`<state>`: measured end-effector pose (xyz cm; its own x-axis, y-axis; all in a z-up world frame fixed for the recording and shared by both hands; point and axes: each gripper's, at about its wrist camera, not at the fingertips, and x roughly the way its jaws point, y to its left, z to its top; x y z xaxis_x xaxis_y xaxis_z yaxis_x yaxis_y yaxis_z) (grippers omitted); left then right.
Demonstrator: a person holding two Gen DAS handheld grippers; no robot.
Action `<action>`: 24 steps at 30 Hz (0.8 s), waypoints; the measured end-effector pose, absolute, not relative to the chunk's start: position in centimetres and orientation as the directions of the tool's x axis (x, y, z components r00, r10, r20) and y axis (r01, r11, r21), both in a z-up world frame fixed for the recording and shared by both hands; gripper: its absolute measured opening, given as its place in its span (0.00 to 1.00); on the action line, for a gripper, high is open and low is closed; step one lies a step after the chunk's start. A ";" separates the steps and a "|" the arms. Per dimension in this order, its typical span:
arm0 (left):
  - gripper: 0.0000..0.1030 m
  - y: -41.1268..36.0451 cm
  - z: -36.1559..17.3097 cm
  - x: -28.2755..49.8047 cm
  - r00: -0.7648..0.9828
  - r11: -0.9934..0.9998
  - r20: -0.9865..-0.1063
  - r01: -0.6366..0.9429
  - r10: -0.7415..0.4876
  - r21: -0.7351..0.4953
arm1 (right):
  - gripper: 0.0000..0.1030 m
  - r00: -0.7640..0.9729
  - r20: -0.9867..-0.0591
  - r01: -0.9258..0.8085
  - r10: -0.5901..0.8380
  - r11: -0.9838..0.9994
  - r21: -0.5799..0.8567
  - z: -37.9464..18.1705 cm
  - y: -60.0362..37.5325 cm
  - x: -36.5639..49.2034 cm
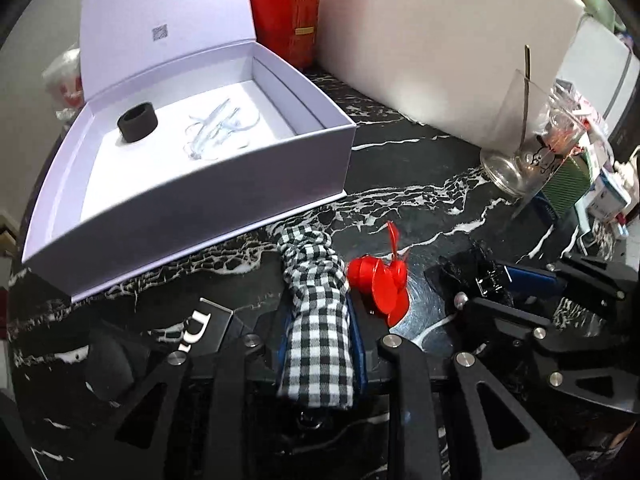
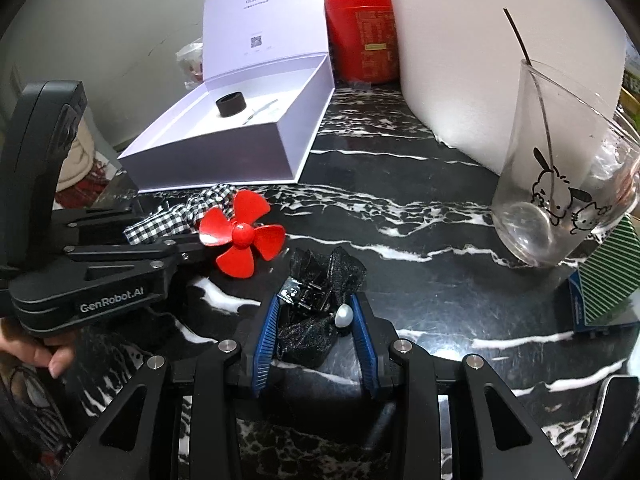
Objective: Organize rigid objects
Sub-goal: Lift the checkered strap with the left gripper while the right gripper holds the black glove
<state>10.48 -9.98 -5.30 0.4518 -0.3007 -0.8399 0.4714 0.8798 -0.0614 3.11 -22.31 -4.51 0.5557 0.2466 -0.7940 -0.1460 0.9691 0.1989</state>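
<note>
My left gripper [image 1: 320,304] is shut on a black-and-white checked cloth bow [image 1: 316,280], which sticks out past its blue pads low over the dark marble counter [image 1: 400,168]. A red plastic propeller [image 1: 378,280] lies just right of that bow. The right wrist view shows the same left gripper [image 2: 192,240] with the propeller [image 2: 240,236] at its tip. My right gripper [image 2: 316,304] is shut on a black mesh bow hair clip [image 2: 316,300] with a pearl bead. An open white box [image 1: 224,184] holds a black ring [image 1: 138,122] and a clear thin item [image 1: 220,124].
A tall glass [image 2: 560,184] with a thin stirrer stands at the right, beside a green striped box [image 2: 608,280]. A red canister [image 1: 286,12] and a large white board [image 1: 440,40] stand behind. A black card with white letters [image 1: 200,328] lies under my left gripper.
</note>
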 end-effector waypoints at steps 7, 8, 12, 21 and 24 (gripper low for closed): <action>0.21 -9.9 -5.0 10.0 0.483 0.881 -0.823 0.472 -0.297 -0.041 | 0.34 0.564 -0.782 -0.156 0.263 0.965 0.212 -4.5 -22.4 3.2; 0.21 -9.7 -4.7 9.8 0.484 0.882 -0.821 0.469 -0.301 -0.047 | 0.33 0.567 -0.781 -0.159 0.264 0.965 0.211 -4.3 -22.4 3.2; 0.21 -9.4 -4.1 9.5 0.488 0.884 -0.818 0.464 -0.303 -0.051 | 0.33 0.583 -0.770 -0.158 0.258 0.966 0.204 -3.5 -22.5 2.7; 0.21 -8.4 -1.3 7.6 0.535 0.890 -0.778 0.452 -0.328 -0.064 | 0.33 0.615 -0.747 -0.152 0.252 0.968 0.202 -1.4 -22.2 1.1; 0.21 -7.9 -0.6 6.9 0.548 0.895 -0.769 0.440 -0.331 -0.071 | 0.33 0.622 -0.740 -0.162 0.256 0.967 0.198 -0.8 -21.8 0.4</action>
